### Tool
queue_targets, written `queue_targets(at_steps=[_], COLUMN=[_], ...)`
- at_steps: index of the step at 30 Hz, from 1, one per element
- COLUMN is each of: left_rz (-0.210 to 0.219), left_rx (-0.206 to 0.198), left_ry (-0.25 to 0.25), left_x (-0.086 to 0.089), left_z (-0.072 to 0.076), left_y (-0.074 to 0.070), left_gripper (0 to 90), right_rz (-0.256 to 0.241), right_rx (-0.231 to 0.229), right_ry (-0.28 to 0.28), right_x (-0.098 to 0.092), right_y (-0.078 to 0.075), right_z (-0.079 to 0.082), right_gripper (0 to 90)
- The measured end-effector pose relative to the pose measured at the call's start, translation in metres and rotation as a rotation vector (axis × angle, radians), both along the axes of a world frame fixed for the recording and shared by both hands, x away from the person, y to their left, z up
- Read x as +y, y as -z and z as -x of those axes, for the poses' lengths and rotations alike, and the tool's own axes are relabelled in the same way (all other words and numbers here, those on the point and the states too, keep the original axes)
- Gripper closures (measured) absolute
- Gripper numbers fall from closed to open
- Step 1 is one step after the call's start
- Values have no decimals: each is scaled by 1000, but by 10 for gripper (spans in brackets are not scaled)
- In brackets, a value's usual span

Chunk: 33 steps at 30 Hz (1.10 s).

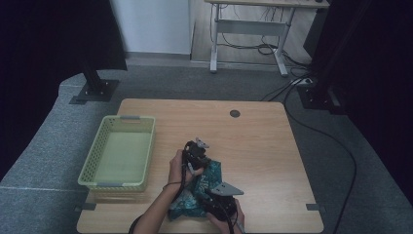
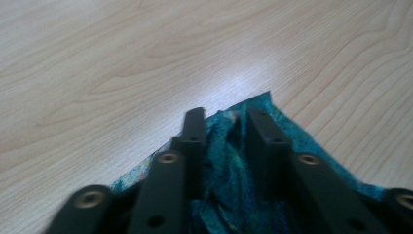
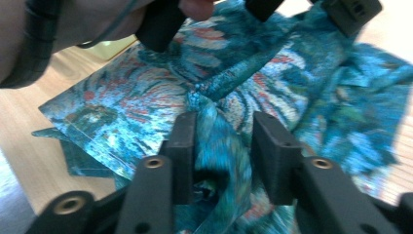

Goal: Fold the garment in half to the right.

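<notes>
While both grippers are pinching the teal cloth (image 1: 199, 192), left gripper (image 2: 229, 119) and right gripper (image 3: 221, 129) each have narrow jaws clamped on bunched fabric. Looks like mid-fold; next is probably lifting it toward the green basket (image 1: 104, 141) at 9 o'clock

The basket (image 1: 119, 152) sits on the desk (image 1: 253, 141) at its 9 o'clock side. The cloth (image 1: 207, 187) lies on the desk at 6 o'clock, well apart from the basket. The left hand-held gripper (image 1: 197, 156) is over the cloth's 12 o'clock end, the right hand-held gripper (image 1: 214, 200) over its 6 o'clock end.
</notes>
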<state>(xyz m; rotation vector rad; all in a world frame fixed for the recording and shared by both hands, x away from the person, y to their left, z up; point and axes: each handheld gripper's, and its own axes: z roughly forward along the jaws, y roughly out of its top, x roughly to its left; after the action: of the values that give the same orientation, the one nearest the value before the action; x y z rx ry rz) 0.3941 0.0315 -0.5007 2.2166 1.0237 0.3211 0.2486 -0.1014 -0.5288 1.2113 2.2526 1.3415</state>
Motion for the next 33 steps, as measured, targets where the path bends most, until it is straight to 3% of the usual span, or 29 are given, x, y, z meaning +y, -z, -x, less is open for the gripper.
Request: queue_targets(at_steps=[3, 6, 12, 17, 23, 28, 33], left_rz=[32, 61, 67, 73, 100, 103, 122], left_rx=[-38, -63, -89, -108, -99, -111, -106], left_ry=[18, 20, 18, 6, 43, 42, 20], left_x=[0, 3, 11, 23, 43, 59, 71], left_z=[7, 12, 19, 27, 46, 63, 66], left_y=[-11, -21, -30, -33, -32, -24, -20], left_gripper=[539, 467, 425, 399, 391, 392, 393], right_rz=[21, 37, 22, 10, -50, -43, -28], right_rx=[-30, -42, -46, -105, -122, -131, -110], right_ry=[22, 49, 105, 154, 65, 23, 5], right_x=[-6, -14, -32, -44, -58, -72, -79], right_y=[-2, -2, -5, -13, -23, -26, -27], right_z=[6, 10, 13, 16, 19, 25, 22], right_gripper=[554, 520, 474, 463, 469, 468, 464])
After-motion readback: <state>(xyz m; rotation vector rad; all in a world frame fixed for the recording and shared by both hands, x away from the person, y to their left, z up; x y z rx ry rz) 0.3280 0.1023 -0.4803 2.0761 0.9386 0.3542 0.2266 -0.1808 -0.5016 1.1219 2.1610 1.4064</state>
